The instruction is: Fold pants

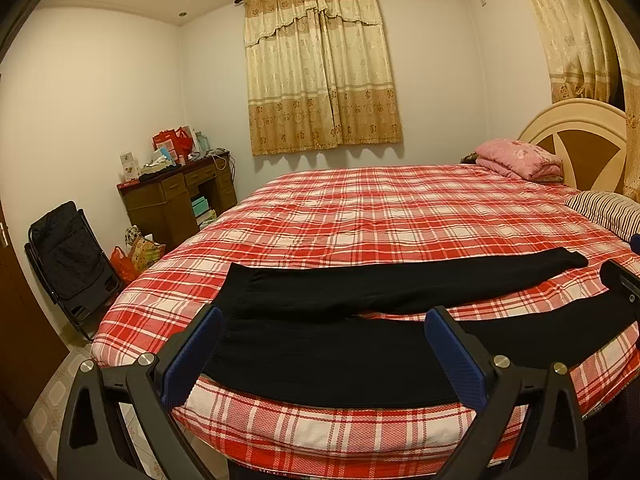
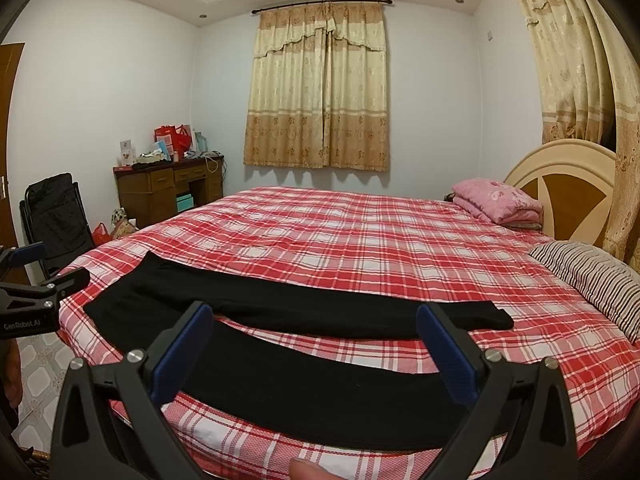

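Observation:
Black pants (image 1: 340, 320) lie spread flat on the red plaid bed (image 1: 380, 216), waist to the left and two legs running right. My left gripper (image 1: 324, 320) hovers open above the waist end near the bed's front edge, nothing between its blue pads. The right wrist view shows the same pants (image 2: 288, 328), with the near leg under my open right gripper (image 2: 314, 316). The right gripper also shows in the left wrist view at the far right edge (image 1: 622, 284); the left gripper shows at the left edge of the right wrist view (image 2: 36, 280).
A pink folded quilt (image 1: 516, 158) and a striped pillow (image 1: 608, 210) lie by the headboard (image 1: 576, 140). A cluttered brown desk (image 1: 180, 192), a black folding chair (image 1: 68, 264) and bags stand on the left. A fingertip (image 2: 308, 470) shows at the bottom edge.

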Demonstrator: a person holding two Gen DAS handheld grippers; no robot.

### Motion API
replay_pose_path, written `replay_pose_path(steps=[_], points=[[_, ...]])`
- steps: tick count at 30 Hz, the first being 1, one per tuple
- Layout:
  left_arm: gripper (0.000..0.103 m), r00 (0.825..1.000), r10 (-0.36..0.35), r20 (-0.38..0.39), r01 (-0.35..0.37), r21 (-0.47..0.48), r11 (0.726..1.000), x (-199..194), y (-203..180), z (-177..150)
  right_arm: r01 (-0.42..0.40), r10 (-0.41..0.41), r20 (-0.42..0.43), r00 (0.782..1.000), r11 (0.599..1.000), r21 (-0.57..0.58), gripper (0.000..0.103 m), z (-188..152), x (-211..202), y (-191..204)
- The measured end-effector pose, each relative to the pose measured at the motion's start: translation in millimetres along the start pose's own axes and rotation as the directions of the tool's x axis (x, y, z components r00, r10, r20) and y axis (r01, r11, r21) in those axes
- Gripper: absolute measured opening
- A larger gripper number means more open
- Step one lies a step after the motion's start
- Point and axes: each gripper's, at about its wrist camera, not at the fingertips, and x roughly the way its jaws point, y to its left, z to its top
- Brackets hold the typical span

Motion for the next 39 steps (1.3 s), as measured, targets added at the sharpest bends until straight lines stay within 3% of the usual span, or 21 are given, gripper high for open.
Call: replay_pose_path(steps=[31,37,39], points=[[0.102,1.0,-0.002,-0.005,0.002,0.001,1.0,2,1,-2,0.002,-0.002,-0.014,1.0,1.0,-0.019,0.103,-6,3,6],[0.102,1.0,-0.011,-0.018,0.011,0.003,1.0,16,6,-7,0.005,-0.006,-0.024,1.0,1.0,-0.025,0.103,-8,6,8],[0.102,1.0,0.025,-0.001,-0.025,0.004,1.0,28,14,-8,0.012,-0.013,-0.03,0.999,1.0,-0.029,0.103,-8,10,7]])
